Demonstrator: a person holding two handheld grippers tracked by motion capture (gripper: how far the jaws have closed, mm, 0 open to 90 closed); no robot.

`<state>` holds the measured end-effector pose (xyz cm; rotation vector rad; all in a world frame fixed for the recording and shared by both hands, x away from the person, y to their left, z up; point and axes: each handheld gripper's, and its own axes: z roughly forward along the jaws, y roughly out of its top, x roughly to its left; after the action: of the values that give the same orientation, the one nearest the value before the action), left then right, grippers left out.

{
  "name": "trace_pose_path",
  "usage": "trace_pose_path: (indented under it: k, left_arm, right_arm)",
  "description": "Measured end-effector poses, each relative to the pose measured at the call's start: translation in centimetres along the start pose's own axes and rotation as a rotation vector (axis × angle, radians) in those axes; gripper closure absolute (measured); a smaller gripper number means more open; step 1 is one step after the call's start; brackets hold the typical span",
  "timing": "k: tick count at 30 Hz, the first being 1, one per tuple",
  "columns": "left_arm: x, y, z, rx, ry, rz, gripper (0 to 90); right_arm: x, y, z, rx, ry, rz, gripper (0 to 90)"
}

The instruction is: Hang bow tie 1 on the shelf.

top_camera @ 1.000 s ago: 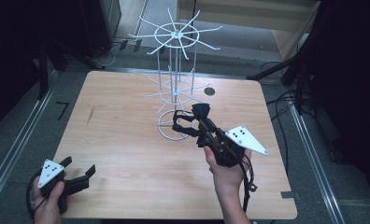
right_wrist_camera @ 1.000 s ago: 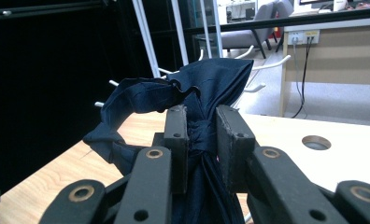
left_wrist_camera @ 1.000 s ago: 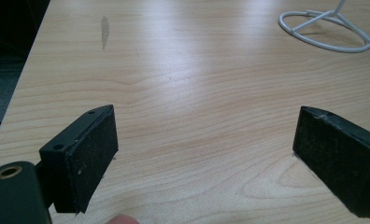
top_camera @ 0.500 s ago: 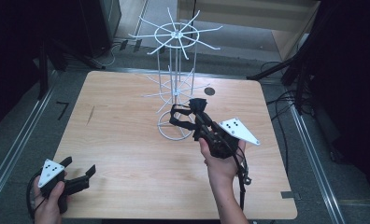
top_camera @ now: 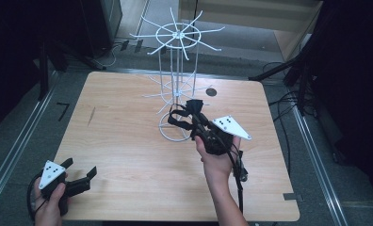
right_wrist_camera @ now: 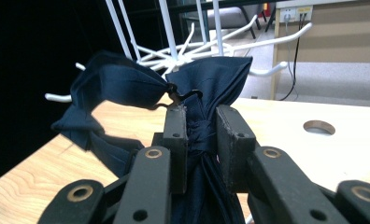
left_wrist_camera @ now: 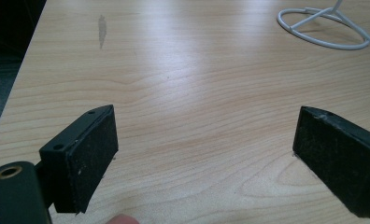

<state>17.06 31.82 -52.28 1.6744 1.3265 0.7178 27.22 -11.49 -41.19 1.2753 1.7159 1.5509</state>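
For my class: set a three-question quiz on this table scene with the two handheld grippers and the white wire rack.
1. True or false: the left gripper holds nothing.
2. What does the right gripper clamp? A) a white hook B) dark blue folded cloth C) a cable
3. What does the white wire rack stand on?

Key: 1 true, its jaws stand apart over bare wood. 2 B. 3 The wooden table, on its ring base.
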Motion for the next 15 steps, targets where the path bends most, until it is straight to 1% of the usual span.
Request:
trace_pose_path:
  k: [3, 10, 12, 15]
  left_arm:
    - [0.0, 0.0, 0.0, 0.0, 0.001, 0.0, 7.2]
    - [0.0, 0.0, 0.0, 0.001, 0.001, 0.005, 7.2]
    - [0.0, 0.0, 0.0, 0.001, -0.004, -0.001, 7.2]
    - [-0.1, 0.0, 0.0, 0.007, -0.004, 0.009, 7.2]
  right_arm:
    - [0.1, -0.3, 0.4, 0.012, -0.007, -0.015, 75.7]
    - [-0.1, -0.8, 0.8, 0.031, -0.015, -0.016, 75.5]
    - [-0.2, -1.0, 1.0, 0.037, -0.017, -0.016, 75.5]
    - [-0.4, -1.3, 1.4, 0.052, -0.018, -0.019, 75.5]
